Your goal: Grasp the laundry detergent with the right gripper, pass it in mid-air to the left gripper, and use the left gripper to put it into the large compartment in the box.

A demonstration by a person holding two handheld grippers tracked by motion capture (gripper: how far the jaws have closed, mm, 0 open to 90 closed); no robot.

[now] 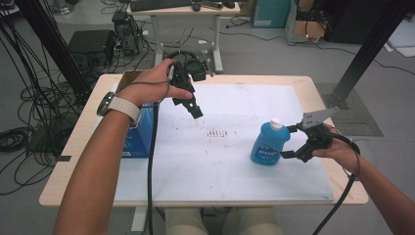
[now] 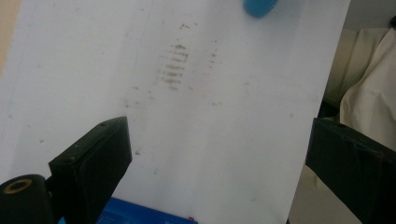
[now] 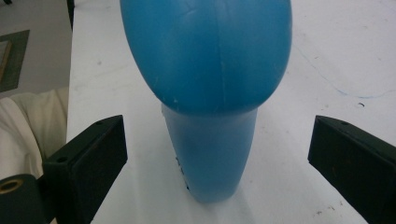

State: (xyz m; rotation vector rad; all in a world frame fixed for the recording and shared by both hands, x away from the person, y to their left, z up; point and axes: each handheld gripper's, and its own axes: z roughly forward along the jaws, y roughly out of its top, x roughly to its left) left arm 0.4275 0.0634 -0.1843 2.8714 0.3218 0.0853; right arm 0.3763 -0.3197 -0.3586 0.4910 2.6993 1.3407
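Note:
A blue bottle (image 1: pixel 269 143) with a white cap stands upright on the white board (image 1: pixel 220 166), right of the middle. My right gripper (image 1: pixel 292 142) is open, its jaws on either side of the bottle's right flank. In the right gripper view the bottle (image 3: pixel 210 84) sits between the spread jaws of my right gripper (image 3: pixel 217 135), with a gap on each side. My left gripper (image 1: pixel 192 105) is held in the air above the board's far left part, pointing down. Its own view shows my left gripper (image 2: pixel 217 135) open with nothing between its jaws, and the bottle's edge (image 2: pixel 259 7) at the top.
A blue box (image 1: pixel 139 139) lies at the board's left edge under my left forearm, with an open cardboard box (image 1: pixel 128 78) behind it. Dark smudges (image 1: pixel 218 132) mark the board's middle. The wooden table (image 1: pixel 78 147) borders the board. Cables and equipment cover the floor behind.

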